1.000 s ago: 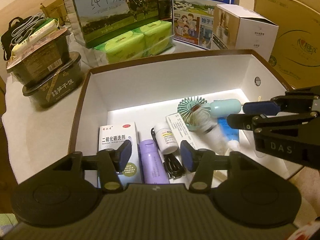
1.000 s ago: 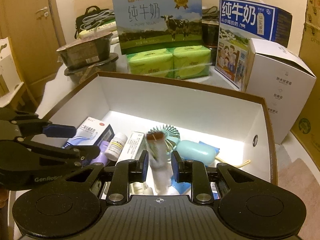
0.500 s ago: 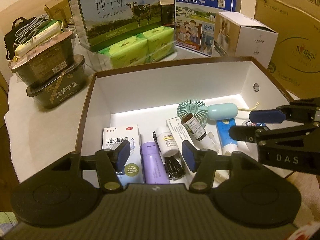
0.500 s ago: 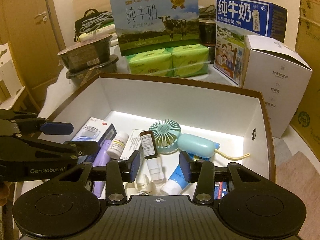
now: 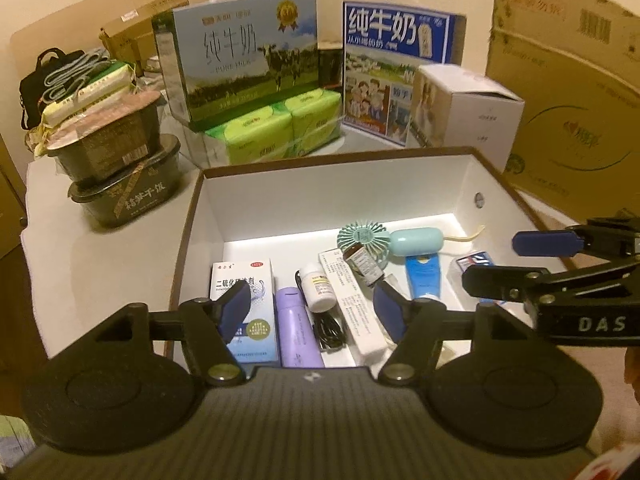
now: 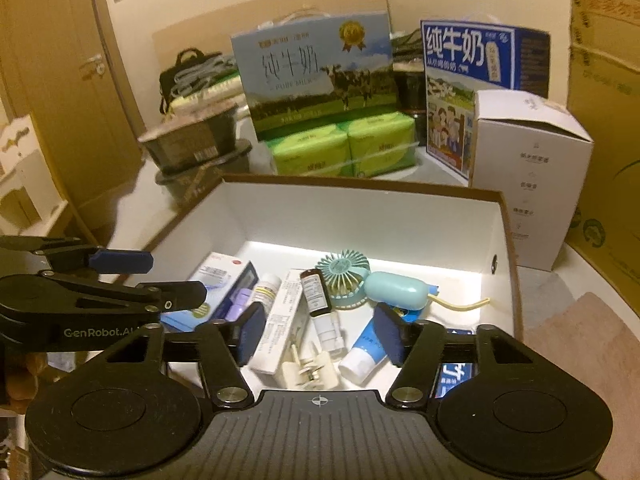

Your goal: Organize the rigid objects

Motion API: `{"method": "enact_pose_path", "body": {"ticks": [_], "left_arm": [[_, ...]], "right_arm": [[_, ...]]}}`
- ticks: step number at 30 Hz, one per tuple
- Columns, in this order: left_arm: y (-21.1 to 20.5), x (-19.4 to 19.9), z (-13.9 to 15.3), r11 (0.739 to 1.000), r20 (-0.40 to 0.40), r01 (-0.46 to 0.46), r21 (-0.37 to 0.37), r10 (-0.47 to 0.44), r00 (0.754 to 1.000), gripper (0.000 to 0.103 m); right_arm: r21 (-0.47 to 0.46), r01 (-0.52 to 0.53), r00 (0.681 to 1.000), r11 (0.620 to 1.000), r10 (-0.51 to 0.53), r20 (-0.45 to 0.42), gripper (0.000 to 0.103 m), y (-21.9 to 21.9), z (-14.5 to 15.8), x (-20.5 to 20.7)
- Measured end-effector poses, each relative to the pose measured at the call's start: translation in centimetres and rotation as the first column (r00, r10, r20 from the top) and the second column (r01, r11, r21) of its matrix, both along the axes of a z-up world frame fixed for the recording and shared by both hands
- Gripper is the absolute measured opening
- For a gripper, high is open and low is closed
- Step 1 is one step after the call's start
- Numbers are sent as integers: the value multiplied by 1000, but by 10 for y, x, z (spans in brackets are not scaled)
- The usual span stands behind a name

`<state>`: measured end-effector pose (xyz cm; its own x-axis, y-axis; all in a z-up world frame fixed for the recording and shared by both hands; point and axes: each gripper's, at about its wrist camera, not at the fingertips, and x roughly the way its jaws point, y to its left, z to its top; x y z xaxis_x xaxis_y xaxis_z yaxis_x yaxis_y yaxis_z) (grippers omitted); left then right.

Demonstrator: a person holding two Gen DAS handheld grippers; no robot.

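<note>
While both claws hang above the near rim of the open white box, neither grips anything. Left claw is spread wide w/ jaws opening, nothing btwn the pads; right claw likewise released, jaws opening, pads clear of everything below.

Inside the box, on its floor: small brown bottle lies flat, its cap end resting on the teal mini fan, whose handle points right w/ a cream cord trailing off. Long white carton lies just left of the bottle, touching or nearly so. White pill bottle sits beside a purple tube, w/ a blue-white medicine box at far left. Blue tube lies right of centre; cream plug adapter at the near edge; black clip next to the purple tube.

Behind the box on the bench: two milk cartons, green tissue packs, stacked dark food tubs, white carton at right.
</note>
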<state>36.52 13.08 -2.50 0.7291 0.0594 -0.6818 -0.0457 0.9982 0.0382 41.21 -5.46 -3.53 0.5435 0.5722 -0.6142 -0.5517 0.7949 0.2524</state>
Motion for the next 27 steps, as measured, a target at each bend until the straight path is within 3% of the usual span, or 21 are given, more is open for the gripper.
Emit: {"method": "enact_pose_path", "body": {"ticks": [7,14,20,27], "left_arm": [[-13,-50,22,1000,46,5,-7,-5,999,73],[-28,-105,43,1000,91,-21,-5,21,996,84],[-49,-152,57,999,118,-32,-10,33,993,85],[-73,-205,67,996,102,-77,-34,80,992,85]], "right_arm": [[99,32,999,995,-35,29,80,-33,23,-46],[91,72,996,993,-77,51,81,-64,36,-99],[99,130,990,987,-134,39,81,-88,39,-141],[173,147,989,974,-147,-15,81,-119,50,-175]]}}
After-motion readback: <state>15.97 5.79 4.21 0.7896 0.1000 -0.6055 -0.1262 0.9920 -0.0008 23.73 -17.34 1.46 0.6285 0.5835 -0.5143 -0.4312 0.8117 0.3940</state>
